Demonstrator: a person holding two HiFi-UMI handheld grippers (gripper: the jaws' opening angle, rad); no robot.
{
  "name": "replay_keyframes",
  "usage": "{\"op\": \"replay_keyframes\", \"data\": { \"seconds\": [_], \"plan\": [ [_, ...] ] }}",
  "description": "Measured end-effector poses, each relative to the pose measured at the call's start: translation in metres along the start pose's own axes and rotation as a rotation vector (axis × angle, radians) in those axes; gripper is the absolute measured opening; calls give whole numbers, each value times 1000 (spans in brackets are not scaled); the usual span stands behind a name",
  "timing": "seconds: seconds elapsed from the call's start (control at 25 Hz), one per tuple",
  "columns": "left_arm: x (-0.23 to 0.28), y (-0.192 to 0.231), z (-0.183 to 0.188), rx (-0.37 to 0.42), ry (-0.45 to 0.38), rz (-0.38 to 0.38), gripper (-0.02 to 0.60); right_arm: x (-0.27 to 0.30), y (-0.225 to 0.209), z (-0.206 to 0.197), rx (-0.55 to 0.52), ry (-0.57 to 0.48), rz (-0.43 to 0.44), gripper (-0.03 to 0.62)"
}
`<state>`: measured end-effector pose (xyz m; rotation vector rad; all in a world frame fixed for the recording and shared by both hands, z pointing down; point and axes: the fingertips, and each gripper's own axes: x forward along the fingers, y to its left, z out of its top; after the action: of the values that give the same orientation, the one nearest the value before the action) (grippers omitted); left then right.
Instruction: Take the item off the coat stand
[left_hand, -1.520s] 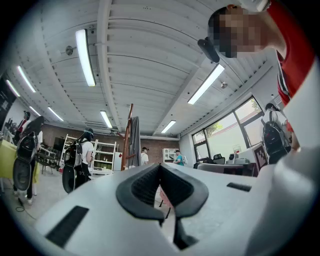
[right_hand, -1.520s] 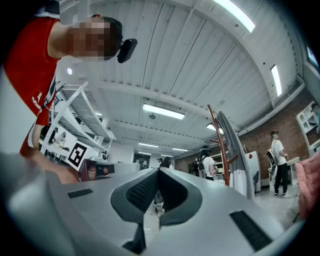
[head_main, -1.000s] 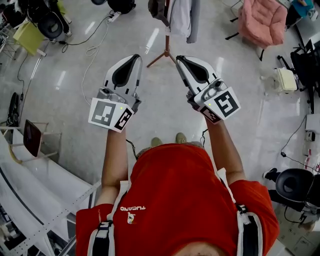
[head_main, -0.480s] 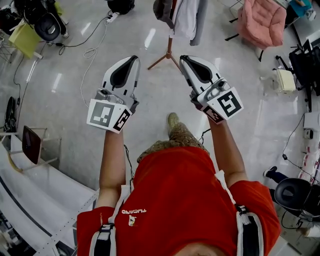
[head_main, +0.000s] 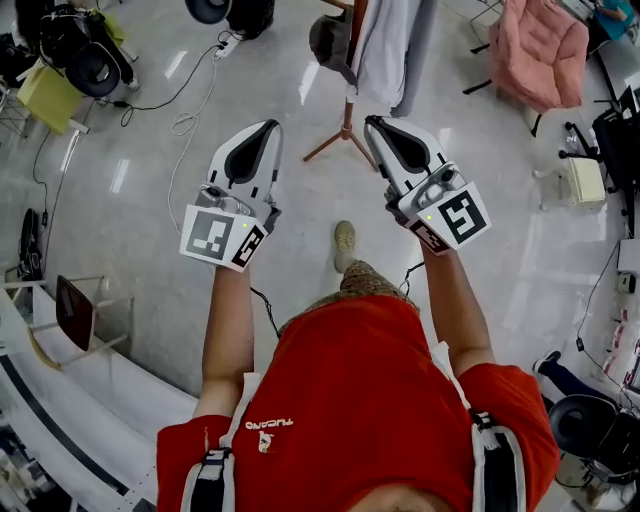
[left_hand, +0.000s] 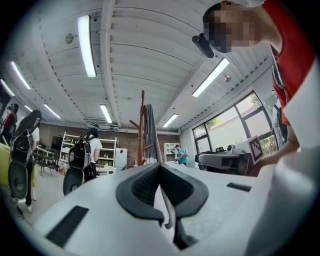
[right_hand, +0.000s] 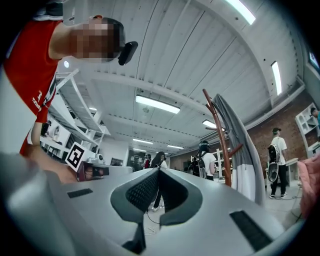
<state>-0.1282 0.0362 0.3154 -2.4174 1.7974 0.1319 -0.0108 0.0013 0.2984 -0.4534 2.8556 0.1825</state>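
Observation:
A wooden coat stand (head_main: 346, 108) rises at the top middle of the head view, with a grey-and-white garment (head_main: 385, 45) and a dark cap (head_main: 329, 40) hanging on it. My left gripper (head_main: 270, 128) is held up just left of the stand's feet, shut and empty. To the right of the pole my right gripper (head_main: 374, 122) is also shut with nothing in it. Both are short of the stand and touch nothing. In the left gripper view the stand (left_hand: 142, 125) and garment (left_hand: 150, 131) lie straight ahead; in the right gripper view the stand (right_hand: 218, 135) and garment (right_hand: 242, 155) lie to the right.
A pink armchair (head_main: 540, 50) stands at the far right and a black office chair (head_main: 92, 68) at the far left. Cables (head_main: 188, 120) trail over the floor left of the stand. A small chair (head_main: 75, 312) sits beside a white bench at lower left. People (left_hand: 86, 155) stand far off.
The person has stepped forward, so the coat stand has come closer and lower in the head view. Both grippers keep their raised pose and stay shut.

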Motion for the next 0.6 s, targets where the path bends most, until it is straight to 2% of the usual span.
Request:
{"op": "replay_keyframes", "data": {
  "seconds": [0.28, 0.6],
  "plan": [
    [92, 65, -23, 24, 31, 30, 11, 54, -85, -30, -14, 37, 18, 25],
    [171, 113, -61, 34, 85, 25, 11, 98, -165, -53, 0, 44, 22, 25]
  ]
}}
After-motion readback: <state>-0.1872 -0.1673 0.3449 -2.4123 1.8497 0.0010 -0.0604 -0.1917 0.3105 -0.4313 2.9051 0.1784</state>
